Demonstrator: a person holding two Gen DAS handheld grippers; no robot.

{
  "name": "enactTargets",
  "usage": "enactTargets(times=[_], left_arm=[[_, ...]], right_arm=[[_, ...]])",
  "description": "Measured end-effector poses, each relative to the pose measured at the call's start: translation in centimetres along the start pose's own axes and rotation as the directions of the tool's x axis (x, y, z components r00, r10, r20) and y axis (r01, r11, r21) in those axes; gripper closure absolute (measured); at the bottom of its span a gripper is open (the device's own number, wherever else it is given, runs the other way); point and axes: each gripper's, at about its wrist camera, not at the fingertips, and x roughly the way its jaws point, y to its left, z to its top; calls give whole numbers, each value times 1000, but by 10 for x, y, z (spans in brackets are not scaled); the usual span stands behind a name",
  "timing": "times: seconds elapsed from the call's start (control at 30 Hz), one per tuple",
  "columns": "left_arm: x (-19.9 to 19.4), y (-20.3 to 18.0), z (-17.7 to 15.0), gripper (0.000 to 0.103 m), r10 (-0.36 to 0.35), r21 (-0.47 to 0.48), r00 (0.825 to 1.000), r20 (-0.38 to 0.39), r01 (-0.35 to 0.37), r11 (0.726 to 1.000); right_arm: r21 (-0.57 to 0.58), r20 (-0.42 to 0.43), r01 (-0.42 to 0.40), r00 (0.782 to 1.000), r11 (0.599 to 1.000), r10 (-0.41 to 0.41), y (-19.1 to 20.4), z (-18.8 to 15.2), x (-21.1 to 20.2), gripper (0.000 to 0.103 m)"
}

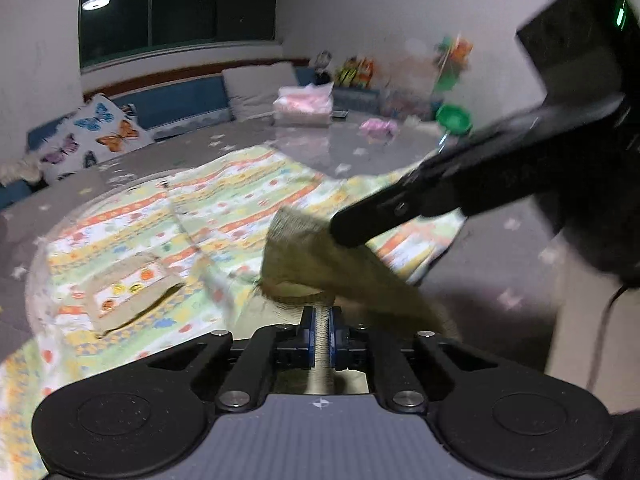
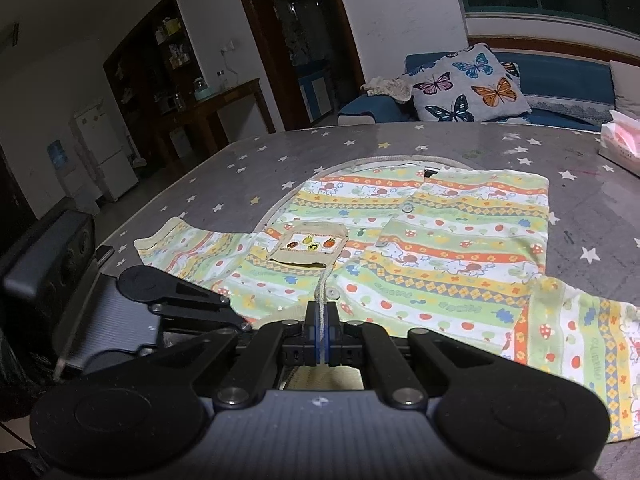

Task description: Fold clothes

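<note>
A child's shirt (image 2: 420, 248), striped in green, orange and yellow with a fruit print, is laid flat on the grey star-patterned table (image 2: 320, 148), filling the centre and lower right of the right wrist view. A beige chest pocket (image 2: 308, 246) is sewn on its front, just left of the button placket.

The right tongs (image 2: 321, 332) are seen at the lower centre of that view, shut tight on the beige ribbed trim (image 2: 323, 284) of the shirt's near edge. The left tongs (image 1: 321, 332) are likewise closed narrow upon a strip of the same ribbed edging, with an olive-beige fold of cloth (image 1: 316, 256) raised just above them. In the left wrist view the other tool's black arm is seen crossing from the upper right down to that raised fold.

A butterfly cushion (image 2: 470, 84) is propped on the blue sofa (image 2: 560, 76) behind the table, and a pink tissue pack (image 2: 620, 140) lies at the table's far right edge.
</note>
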Motion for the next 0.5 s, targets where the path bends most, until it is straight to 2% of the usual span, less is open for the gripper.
enactTargets(times=[0.07,0.2,0.27,0.4,0.5], left_arm=[[-2,-1,2,96,-23,-17,1000,10,23,1000],[12,1,-3,96,-37,-44,999,-38,36,998],[11,1,-5,94,-39,-50,999,-30,37,998],[-3,-7,-6,92,-60,16,998,-29,61,998],[-23,-5,-10,83,-52,55,999,-13,53,997]], right_arm=[[3,3,3,1000,1000,-3,-1,1,-1,102],[2,3,-5,1000,1000,5,0,1,-1,102],[-3,-6,-11,1000,1000,11,1,1,1,102],[-19,-26,-24,999,1000,24,6,-1,7,102],[-31,-38,-40,999,999,39,10,-2,10,102]])
